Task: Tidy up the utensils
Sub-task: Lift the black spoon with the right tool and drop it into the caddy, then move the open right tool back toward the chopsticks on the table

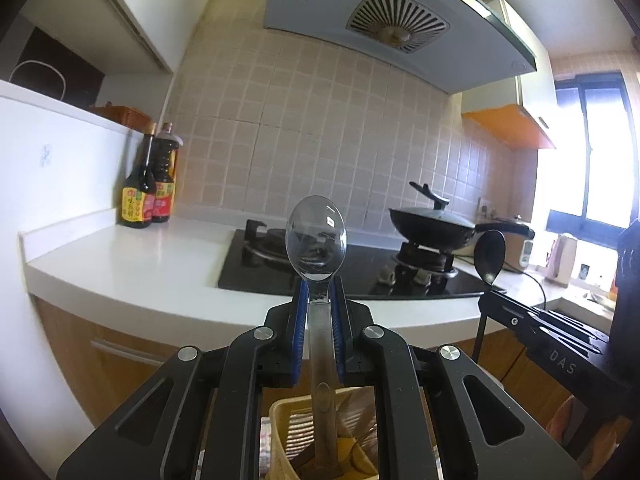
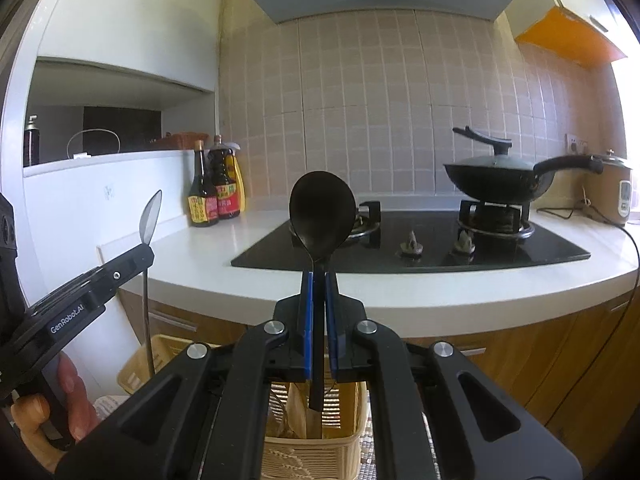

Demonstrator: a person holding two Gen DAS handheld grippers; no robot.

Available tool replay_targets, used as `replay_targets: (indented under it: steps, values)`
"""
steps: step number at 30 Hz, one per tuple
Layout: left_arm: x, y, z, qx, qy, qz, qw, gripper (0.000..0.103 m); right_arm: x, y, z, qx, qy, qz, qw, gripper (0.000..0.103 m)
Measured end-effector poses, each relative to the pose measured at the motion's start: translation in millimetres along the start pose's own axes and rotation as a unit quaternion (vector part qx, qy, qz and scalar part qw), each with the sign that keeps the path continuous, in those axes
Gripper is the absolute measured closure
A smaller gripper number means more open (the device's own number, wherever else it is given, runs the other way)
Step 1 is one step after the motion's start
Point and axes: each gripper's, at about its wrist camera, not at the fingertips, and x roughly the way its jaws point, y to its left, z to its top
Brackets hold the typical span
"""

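Left gripper (image 1: 320, 300) clamps one clear spoon (image 1: 316, 238); right gripper (image 2: 319, 296) clamps one black spoon (image 2: 322, 210).

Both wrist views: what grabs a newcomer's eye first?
Two upright spoons, one per gripper: the left gripper is shut on a clear spoon, the right gripper on a black spoon. Both handles hang over a yellow utensil basket below. Behind, a lidded black wok sits on the stove's right burner.
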Motion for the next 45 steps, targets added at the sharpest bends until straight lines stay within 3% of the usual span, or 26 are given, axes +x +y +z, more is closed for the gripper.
replay_targets:
  steps: [13,15,17,21,24,26,27,30,33,37,45]
  values:
    - [2.1,2.5,-17.2,0.002,0.022,-0.005,0.9997,0.092,2.7,0.3,-21.2,-0.004,0.017,0.004,1.000,0.098]
    - [-1.8,4.8,-18.7,-0.006,0.027,-0.008,0.9996,0.083,-0.4,-1.5,-23.6,-0.002,0.022,0.004,1.000,0.098]
    - [-5.5,6.1,-19.9,-0.010,0.031,-0.009,0.9994,0.081,-4.8,-6.1,-26.2,0.009,0.035,0.012,0.999,0.095]
    - [-14.5,8.4,-20.8,-0.016,0.046,-0.017,0.9987,0.074,-16.2,-16.1,-29.4,0.031,0.053,0.028,0.998,0.082]
    - [-28.4,9.4,-18.2,-0.022,0.049,-0.020,0.9984,0.071,-29.9,-22.1,-29.6,0.042,0.058,0.031,0.997,0.081]
    - [-40.7,11.2,-14.6,-0.033,0.055,-0.032,0.9975,0.065,-41.4,-25.0,-28.0,0.047,0.059,0.033,0.997,0.069]
    - [-45.3,11.4,-13.4,-0.037,0.056,-0.037,0.9971,0.063,-48.5,-26.1,-26.5,0.049,0.058,0.033,0.997,0.057]
    - [-61.3,10.9,-8.0,-0.051,0.075,-0.056,0.9943,0.062,-66.2,-25.2,-22.1,0.042,0.059,0.031,0.997,0.054]
    - [-74.1,8.1,-4.4,-0.071,0.122,-0.094,0.9855,0.062,-87.8,-21.4,-17.7,0.045,0.072,0.029,0.996,0.054]
    - [-90.1,-3.2,-7.0,-0.059,0.180,-0.115,0.9752,0.062,-105.6,-13.4,-13.3,0.045,0.116,0.023,0.992,0.055]
    - [-118.7,-17.9,-39.3,-0.046,0.304,-0.137,0.9416,0.062,-128.9,20.6,-26.6,0.010,0.247,0.028,0.969,0.055]
